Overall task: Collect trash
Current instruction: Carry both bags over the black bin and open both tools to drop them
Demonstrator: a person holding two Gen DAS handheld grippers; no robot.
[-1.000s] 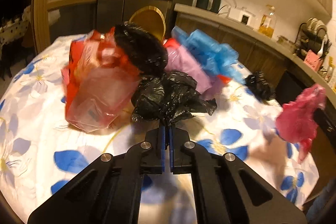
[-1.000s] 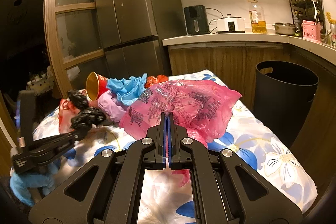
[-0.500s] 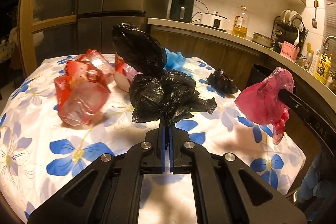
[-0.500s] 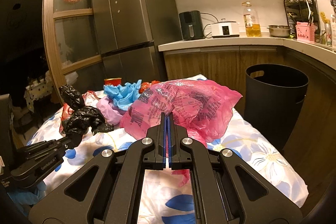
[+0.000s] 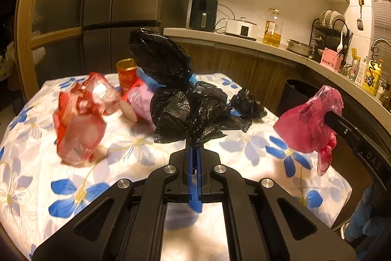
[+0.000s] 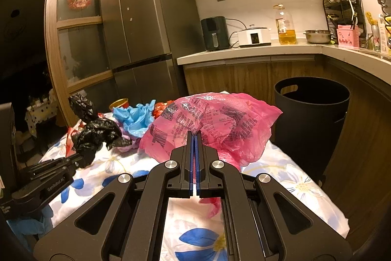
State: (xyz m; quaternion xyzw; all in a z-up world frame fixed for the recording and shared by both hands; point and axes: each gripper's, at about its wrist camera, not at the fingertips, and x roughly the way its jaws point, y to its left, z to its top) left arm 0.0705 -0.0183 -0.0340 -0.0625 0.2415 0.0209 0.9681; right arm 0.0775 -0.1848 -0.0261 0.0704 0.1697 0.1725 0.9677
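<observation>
My left gripper is shut on a crumpled black plastic bag and holds it above the flowered table. My right gripper is shut on a pink printed plastic bag, also lifted over the table; that bag shows in the left wrist view at the right. The left gripper with the black bag shows in the right wrist view at the left. A black bin stands off the table's far right corner, open and upright.
On the table lie a red bag, a purple bag, a blue bag, a small black bag and a red-gold cup. A counter with appliances and a fridge stand behind.
Both grippers have risen and swung right, toward the bin side, each still holding its bag. The black bag now hangs clear of the pile on the table.
</observation>
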